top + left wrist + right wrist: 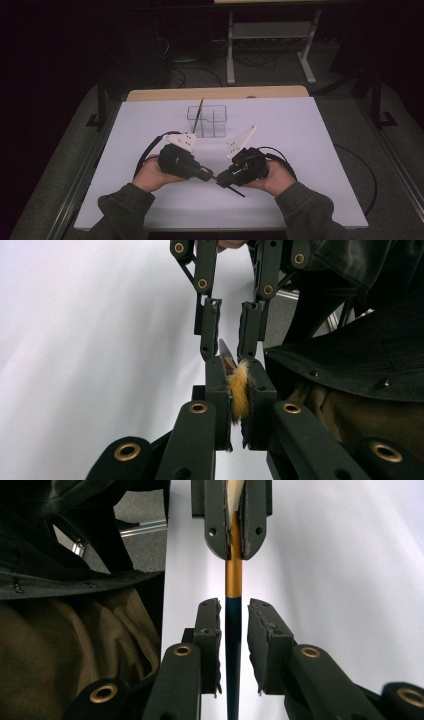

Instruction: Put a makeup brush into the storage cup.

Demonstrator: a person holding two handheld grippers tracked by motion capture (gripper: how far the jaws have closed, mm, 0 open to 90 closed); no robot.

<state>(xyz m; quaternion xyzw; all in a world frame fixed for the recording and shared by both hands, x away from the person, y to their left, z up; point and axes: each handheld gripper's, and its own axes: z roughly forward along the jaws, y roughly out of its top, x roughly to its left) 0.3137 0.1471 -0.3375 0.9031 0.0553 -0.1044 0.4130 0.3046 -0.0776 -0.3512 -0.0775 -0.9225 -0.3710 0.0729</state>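
One gold-ferruled, tawny-bristled paintbrush (pixel 233 580)

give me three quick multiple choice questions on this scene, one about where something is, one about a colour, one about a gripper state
1. Where does the clear organizer stand?
A. at the far middle of the white table
B. at the near right corner
C. on the floor

2. What colour are the bristles of the paintbrush that is held between the two grippers?
A. blue
B. tawny orange
C. white

3. How do the jaws of the right gripper stand?
A. clamped on the handle
B. shut on nothing
C. apart, with the handle passing between them

Answers:
1 A: the high view shows it beyond both grippers, near the table's far edge.
2 B: the left gripper view shows an orange tuft pinched in the left gripper.
3 C: the right gripper view shows gaps on both sides of the dark handle.
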